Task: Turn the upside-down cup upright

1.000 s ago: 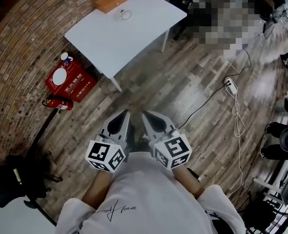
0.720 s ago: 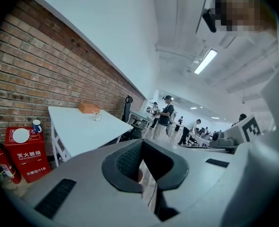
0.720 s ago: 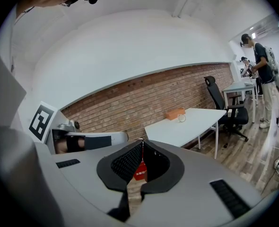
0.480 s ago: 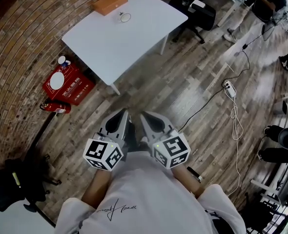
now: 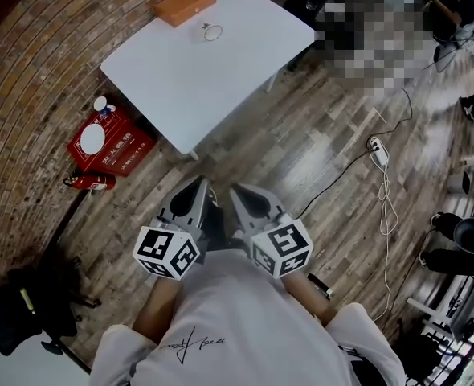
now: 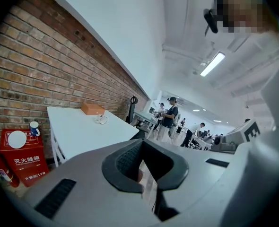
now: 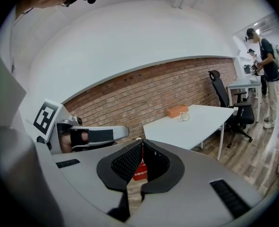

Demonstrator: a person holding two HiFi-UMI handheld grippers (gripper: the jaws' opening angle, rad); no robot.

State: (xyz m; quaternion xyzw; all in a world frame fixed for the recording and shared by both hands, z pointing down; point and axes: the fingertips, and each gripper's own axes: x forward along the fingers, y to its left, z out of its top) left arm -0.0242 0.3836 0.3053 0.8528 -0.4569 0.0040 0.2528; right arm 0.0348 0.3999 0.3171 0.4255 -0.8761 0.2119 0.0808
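Note:
A small clear cup (image 5: 212,32) stands on the far part of a white table (image 5: 197,79), beside an orange box (image 5: 185,3). It is too small to tell which way up it is. The cup (image 6: 101,119) shows in the left gripper view and the cup (image 7: 185,117) in the right gripper view, both far off. My left gripper (image 5: 201,186) and right gripper (image 5: 235,191) are held side by side close to my chest, well short of the table. Both are shut with nothing in them; the left gripper (image 6: 142,142) and right gripper (image 7: 142,143) have their pads pressed together.
A red fire-equipment box (image 5: 112,139) and an extinguisher (image 5: 88,182) lie on the wood floor left of the table by the brick wall. A power strip with white cable (image 5: 379,145) lies at the right. A black office chair (image 7: 224,96) and people stand beyond the table.
The table and floor items have drifted slightly in the head view. Both grippers stay shut together near my chest, shifted a little to the left.

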